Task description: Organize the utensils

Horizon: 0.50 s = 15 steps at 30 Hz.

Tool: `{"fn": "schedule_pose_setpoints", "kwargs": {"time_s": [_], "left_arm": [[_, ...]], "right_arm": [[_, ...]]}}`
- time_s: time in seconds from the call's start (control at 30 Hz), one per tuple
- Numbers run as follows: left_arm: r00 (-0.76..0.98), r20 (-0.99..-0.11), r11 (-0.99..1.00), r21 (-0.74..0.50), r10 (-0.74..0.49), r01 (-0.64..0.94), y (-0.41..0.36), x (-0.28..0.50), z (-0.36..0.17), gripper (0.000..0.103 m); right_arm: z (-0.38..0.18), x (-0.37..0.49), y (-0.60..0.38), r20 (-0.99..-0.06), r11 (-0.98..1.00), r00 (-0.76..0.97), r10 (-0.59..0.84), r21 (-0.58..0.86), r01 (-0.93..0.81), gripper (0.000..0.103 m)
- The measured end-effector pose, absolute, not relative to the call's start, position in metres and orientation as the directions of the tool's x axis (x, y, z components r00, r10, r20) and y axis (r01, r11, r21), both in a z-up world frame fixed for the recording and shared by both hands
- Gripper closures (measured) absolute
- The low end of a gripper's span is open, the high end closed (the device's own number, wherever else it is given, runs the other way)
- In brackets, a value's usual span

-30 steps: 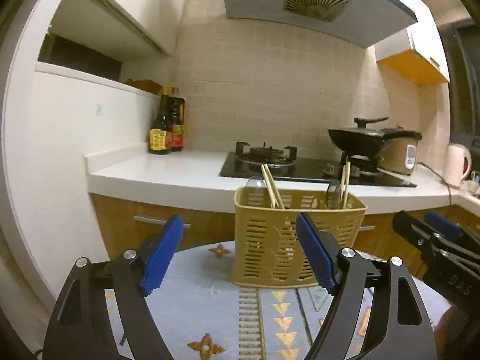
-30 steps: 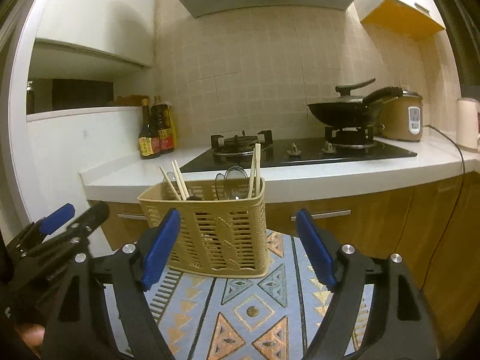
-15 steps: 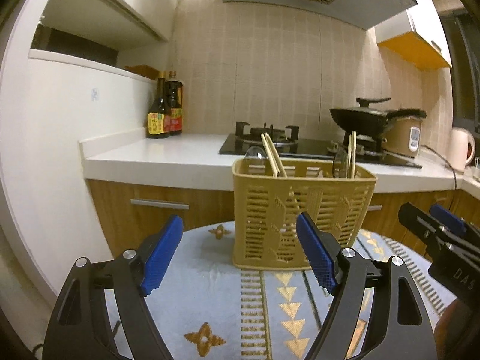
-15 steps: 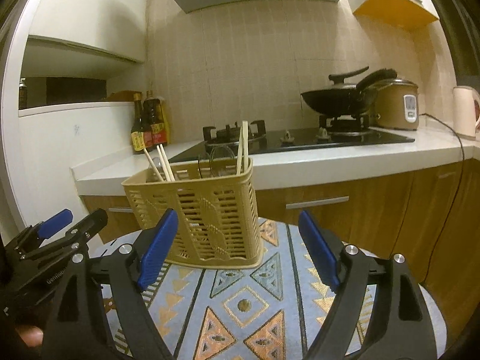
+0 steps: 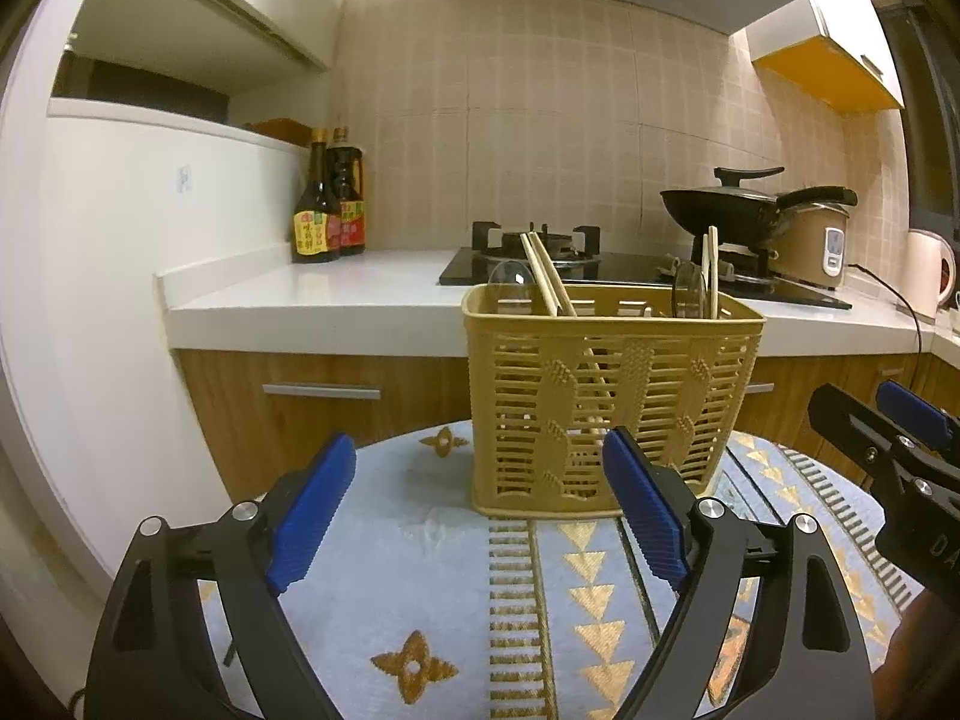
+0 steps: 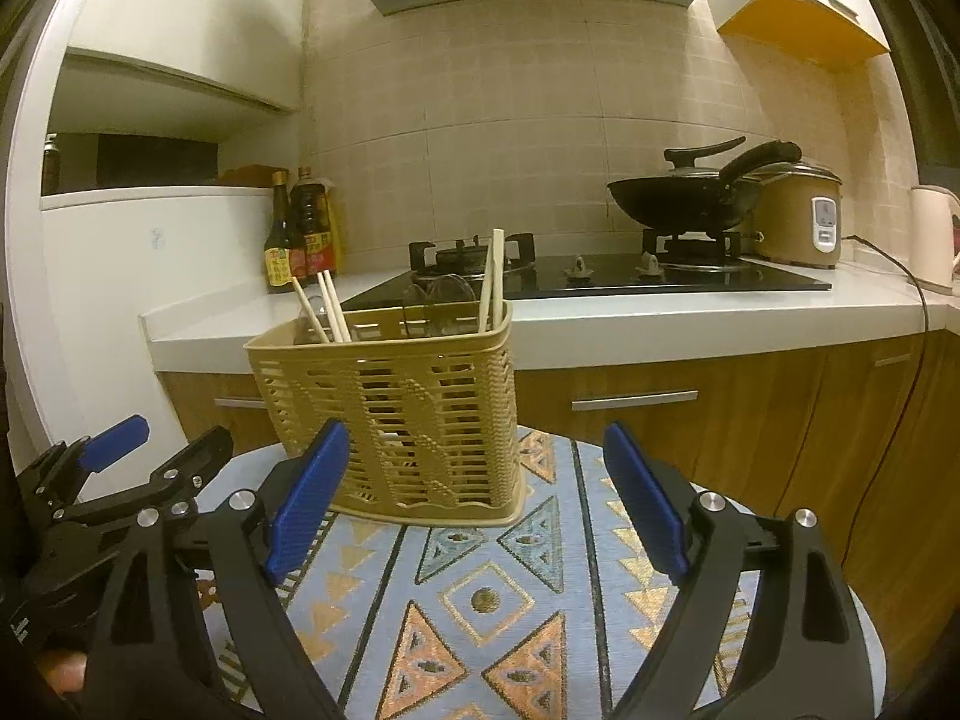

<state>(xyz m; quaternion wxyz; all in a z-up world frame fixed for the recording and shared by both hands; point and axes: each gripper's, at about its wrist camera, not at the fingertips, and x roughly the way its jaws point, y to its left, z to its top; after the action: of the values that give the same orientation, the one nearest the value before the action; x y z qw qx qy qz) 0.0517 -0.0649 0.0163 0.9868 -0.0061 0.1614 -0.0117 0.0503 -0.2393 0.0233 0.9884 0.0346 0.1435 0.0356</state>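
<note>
A tan slotted plastic utensil basket (image 5: 606, 402) stands on a round table with a patterned blue cloth (image 5: 420, 546). It holds wooden chopsticks (image 5: 549, 282) at its left end, another pair (image 5: 712, 270) at its right end, and clear spoons (image 5: 507, 279). The basket also shows in the right wrist view (image 6: 396, 414). My left gripper (image 5: 480, 516) is open and empty, just in front of the basket. My right gripper (image 6: 477, 507) is open and empty, in front of the basket's right side. Each gripper shows at the edge of the other's view.
Behind the table runs a white kitchen counter (image 5: 312, 300) with wooden cabinets below. On it are sauce bottles (image 5: 327, 210), a gas hob (image 5: 540, 246), a black wok (image 6: 684, 195), a rice cooker (image 6: 798, 216) and a kettle (image 5: 927, 270).
Both grippers have dropped lower and tilted up, so the basket now appears higher and larger in both views. Both stay open and empty.
</note>
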Motion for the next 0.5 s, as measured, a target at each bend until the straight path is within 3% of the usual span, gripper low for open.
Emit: {"fn": "schedule_pose_setpoints", "kwargs": {"time_s": [0.5], "left_arm": [[0.936, -0.35, 0.998, -0.053, -0.032, 0.015, -0.0577, 0.0579, 0.0125, 0.017]], "right_arm": [[0.0211, 0.0531, -0.2442, -0.3, 0.995, 0.951, 0.079, 0.088, -0.055, 0.019]]}}
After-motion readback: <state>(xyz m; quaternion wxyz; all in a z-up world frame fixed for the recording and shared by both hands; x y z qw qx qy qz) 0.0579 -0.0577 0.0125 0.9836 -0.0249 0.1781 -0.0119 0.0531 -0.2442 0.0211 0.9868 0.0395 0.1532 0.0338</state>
